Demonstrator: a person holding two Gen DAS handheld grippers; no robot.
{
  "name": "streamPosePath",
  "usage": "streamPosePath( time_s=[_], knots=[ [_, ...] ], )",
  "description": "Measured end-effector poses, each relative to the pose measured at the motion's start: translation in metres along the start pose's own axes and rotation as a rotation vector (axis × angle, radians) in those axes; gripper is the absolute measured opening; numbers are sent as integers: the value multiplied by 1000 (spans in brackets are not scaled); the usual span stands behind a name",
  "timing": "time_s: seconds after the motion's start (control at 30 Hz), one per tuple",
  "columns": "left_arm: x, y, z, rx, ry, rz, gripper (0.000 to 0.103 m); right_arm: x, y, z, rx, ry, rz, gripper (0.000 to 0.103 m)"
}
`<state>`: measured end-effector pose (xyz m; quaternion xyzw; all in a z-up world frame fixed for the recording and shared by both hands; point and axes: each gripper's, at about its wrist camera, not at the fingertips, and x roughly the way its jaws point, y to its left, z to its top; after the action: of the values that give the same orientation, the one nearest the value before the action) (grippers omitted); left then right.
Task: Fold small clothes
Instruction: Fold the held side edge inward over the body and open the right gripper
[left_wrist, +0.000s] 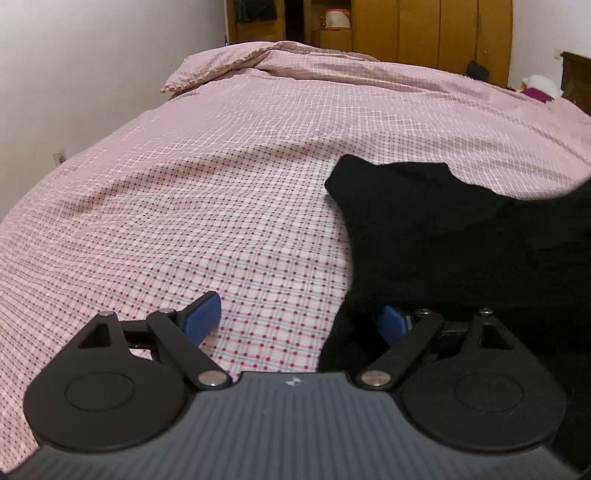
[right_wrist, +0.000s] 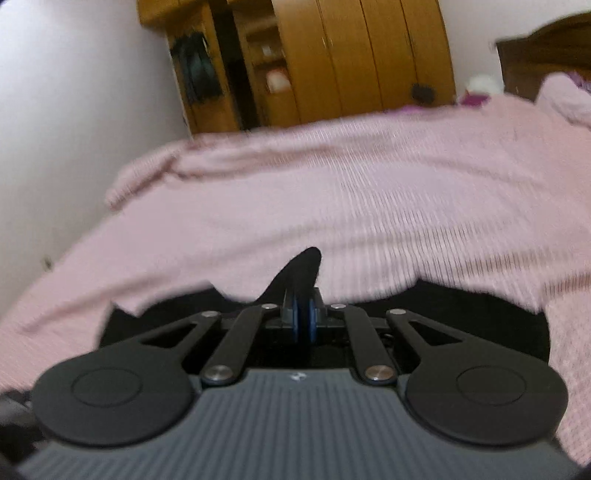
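We see the left gripper (left_wrist: 295, 325) low over a bed (left_wrist: 207, 206) covered in a pink checked sheet, with its jaws standing wide apart. The blue pads (left_wrist: 202, 316) show on either side: the one on the left hangs over bare sheet, while the one on the right is partly hidden by the edge of a black garment (left_wrist: 461, 236). Nothing is pressed between the two pads. The black garment lies ahead and to the right of these jaws, spread across the sheet, and its near edge runs down to the right-hand pad. Between the jaws we see mostly checked sheet.

In the right wrist view, the right gripper (right_wrist: 303, 321) has its jaws together, clamped on a fold of the black garment (right_wrist: 299, 273). A pointed tip of the dark cloth stands up just beyond the pads, and more of the garment spreads out to both sides beneath the jaws on the bed (right_wrist: 332, 199). This view is blurred, so we cannot tell the shape of the garment.

Far beyond both sets of jaws stands a wooden wardrobe (left_wrist: 424, 29) against the wall, and a bunched-up quilt (left_wrist: 229, 70) lies at the far end of the bed.
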<state>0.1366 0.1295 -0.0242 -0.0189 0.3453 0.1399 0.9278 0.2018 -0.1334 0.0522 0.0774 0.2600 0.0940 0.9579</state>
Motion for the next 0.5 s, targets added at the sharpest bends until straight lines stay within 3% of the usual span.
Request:
streamPosePath(
  time_s=[0.13,0.2,0.37,0.5],
  knots=[
    [-9,5,0,-1,3,-13,91,37,-21,-34,-8,104,-56,12],
    [-18,9,0,5,-14,-8,91,41,-33,-46,27,139,-41,12],
    [-46,15,13,-5,-82,-27,91,14,-43,-40,68,101,-81,37],
    [-51,7,28,-9,-122,-71,91,-14,-28,-33,11,46,-55,38]
  ],
)
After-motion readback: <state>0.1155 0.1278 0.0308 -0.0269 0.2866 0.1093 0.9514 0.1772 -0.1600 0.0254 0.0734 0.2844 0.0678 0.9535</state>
